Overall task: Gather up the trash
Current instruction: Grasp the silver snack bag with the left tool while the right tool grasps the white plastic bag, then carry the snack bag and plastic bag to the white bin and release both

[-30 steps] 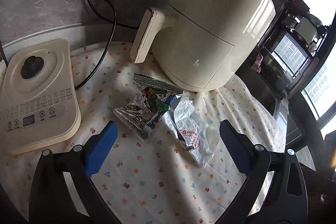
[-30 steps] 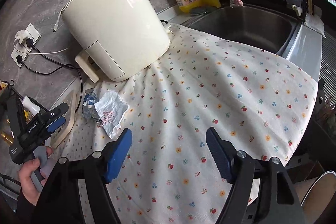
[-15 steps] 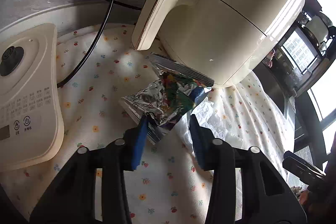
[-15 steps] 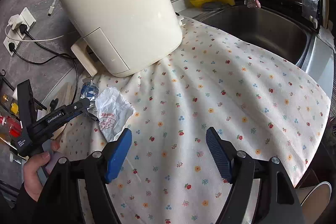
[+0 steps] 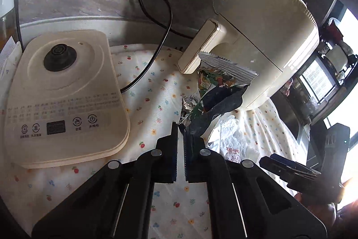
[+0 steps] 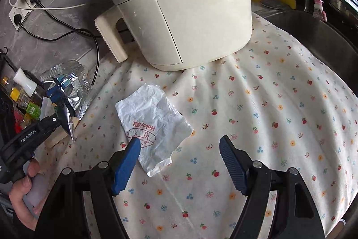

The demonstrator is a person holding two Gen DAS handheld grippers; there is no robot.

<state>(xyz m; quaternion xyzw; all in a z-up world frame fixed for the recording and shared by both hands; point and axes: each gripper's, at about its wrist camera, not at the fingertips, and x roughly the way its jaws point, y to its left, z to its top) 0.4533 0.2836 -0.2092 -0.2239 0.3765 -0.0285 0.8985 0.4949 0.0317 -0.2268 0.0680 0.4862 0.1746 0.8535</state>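
The left hand-held gripper has gone from spread wide a second ago to pressed together on a lower corner of the foil snack wrapper, and the wrapper now hangs lifted off the floral cloth, just ahead of and above the fingertips. That piece of trash looks secured, so carrying it off is likely next. The right hand-held gripper has moved closer to the crumpled white paper wrapper; it is spread open, its left finger over the paper's near edge, nothing pinched yet. The paper lies flat on the counter just ahead of it, in front of the cream air fryer.

How much foil sits between the left jaws is hard to judge, since the fingers hide the pinch point. No bin shows in either view. The kettle base left of the left hand-held gripper is partly cut off.
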